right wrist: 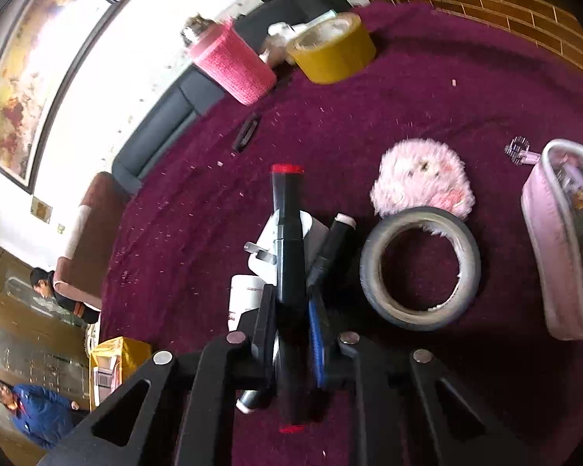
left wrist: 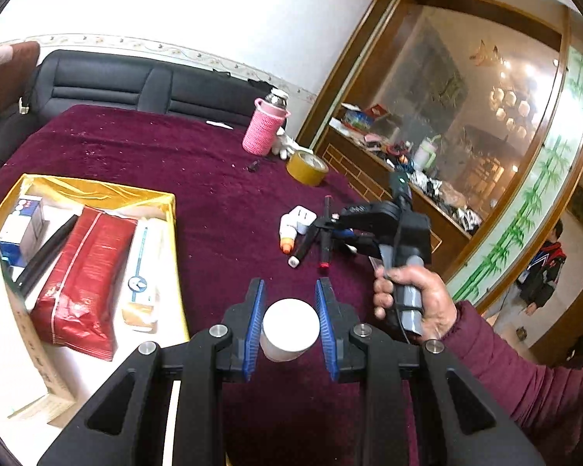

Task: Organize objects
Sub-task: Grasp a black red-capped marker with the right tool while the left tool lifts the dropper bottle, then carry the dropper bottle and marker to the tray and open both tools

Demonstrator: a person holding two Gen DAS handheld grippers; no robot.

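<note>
My left gripper (left wrist: 290, 303) is shut on a small white round jar (left wrist: 289, 329), held above the maroon tablecloth (left wrist: 221, 178) just right of the gold-lined box (left wrist: 97, 194). My right gripper (right wrist: 291, 303) is shut on a black marker with red ends (right wrist: 288, 233); it also shows in the left wrist view (left wrist: 325, 233). Under it lie a second black marker with a white end (right wrist: 332, 248), a white plug adapter (right wrist: 268, 244) and a white tube (right wrist: 245, 295). The box holds a red packet (left wrist: 81, 275), a white-blue carton (left wrist: 21, 225) and a white tube box (left wrist: 142, 268).
A pink knitted bottle (left wrist: 262, 124), yellow tape roll (left wrist: 307, 167), grey tape roll (right wrist: 419, 268), pink fluffy toy (right wrist: 423, 178) and pink pouch (right wrist: 559, 240) are on the table. A black sofa (left wrist: 109, 81) stands behind, a wooden cabinet (left wrist: 427, 116) to the right. People stand in the background.
</note>
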